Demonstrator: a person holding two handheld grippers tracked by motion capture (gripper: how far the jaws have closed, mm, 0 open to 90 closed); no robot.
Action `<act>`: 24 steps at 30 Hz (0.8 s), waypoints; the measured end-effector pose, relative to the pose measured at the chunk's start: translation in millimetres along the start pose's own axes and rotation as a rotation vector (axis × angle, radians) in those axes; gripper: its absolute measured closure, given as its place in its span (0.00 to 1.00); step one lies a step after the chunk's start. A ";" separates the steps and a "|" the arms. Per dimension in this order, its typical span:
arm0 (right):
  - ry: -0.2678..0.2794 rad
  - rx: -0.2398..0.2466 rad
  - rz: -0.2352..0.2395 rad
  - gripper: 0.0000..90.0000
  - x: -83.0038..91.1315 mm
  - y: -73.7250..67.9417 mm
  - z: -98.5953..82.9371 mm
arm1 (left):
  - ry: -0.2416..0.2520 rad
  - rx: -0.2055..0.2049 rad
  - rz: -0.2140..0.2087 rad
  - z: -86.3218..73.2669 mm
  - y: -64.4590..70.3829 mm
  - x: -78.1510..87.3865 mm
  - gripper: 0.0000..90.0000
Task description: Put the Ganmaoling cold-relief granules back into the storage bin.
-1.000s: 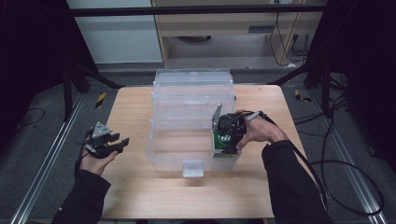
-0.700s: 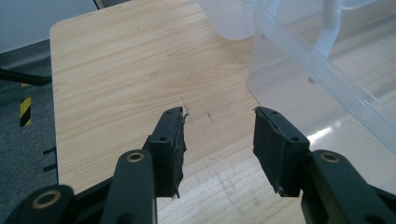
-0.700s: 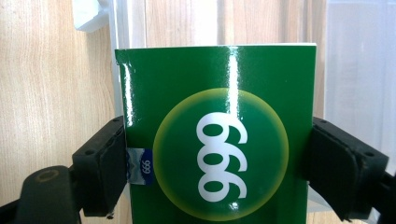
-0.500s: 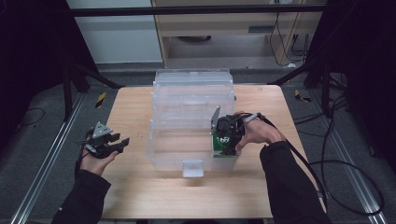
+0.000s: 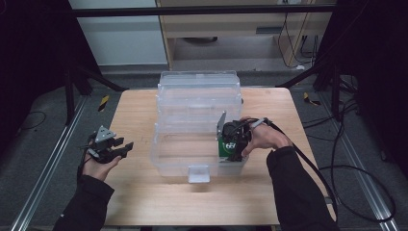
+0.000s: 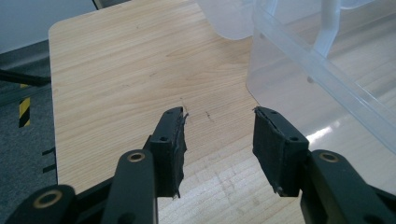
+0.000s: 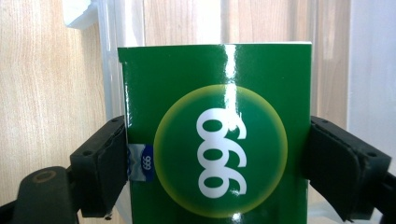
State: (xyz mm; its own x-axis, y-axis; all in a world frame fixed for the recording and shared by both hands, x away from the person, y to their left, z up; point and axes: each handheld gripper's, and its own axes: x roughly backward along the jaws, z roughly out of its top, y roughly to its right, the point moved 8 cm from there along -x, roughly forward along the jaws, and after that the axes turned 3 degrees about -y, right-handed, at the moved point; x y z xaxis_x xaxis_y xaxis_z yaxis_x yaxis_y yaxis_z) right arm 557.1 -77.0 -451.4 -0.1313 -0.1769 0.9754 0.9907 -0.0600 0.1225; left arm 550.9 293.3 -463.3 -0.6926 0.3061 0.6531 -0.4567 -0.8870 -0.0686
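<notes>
Wooden table (image 5: 144,192), clear plastic bin (image 5: 197,125) at its middle.
We clamp the green box (image 7: 217,135) in our right gripper (image 5: 232,153) at the bin's near right corner; our left gripper (image 6: 219,144) gapes empty.

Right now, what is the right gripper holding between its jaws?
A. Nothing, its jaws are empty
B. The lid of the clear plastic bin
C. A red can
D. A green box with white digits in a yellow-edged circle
D: in the right gripper view, both jaws of the right gripper press on the sides of the green box, which is at the clear plastic bin.
</notes>
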 end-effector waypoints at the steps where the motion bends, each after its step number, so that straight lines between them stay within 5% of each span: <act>1: 0.004 -0.005 0.003 0.17 -1.0 -0.3 0.0 | 0.000 0.000 0.000 0.0 0.0 0.0 0.59; 10: 0.022 -0.045 0.013 0.17 3.5 1.2 -2.5 | -0.001 -0.003 -0.001 0.1 -0.1 0.0 0.59; 24: 0.098 -0.094 -0.064 0.29 29.9 2.6 -5.2 | 0.017 -0.025 0.008 2.5 -0.1 2.4 0.63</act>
State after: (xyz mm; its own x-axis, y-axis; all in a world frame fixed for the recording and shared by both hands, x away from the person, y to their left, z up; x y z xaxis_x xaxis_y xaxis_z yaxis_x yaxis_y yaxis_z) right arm 555.6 -87.5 -422.9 -0.2015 -0.2651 0.9429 0.9730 -0.1650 0.1615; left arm 550.7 293.4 -459.9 -0.7056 0.3052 0.6396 -0.4649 -0.8805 -0.0927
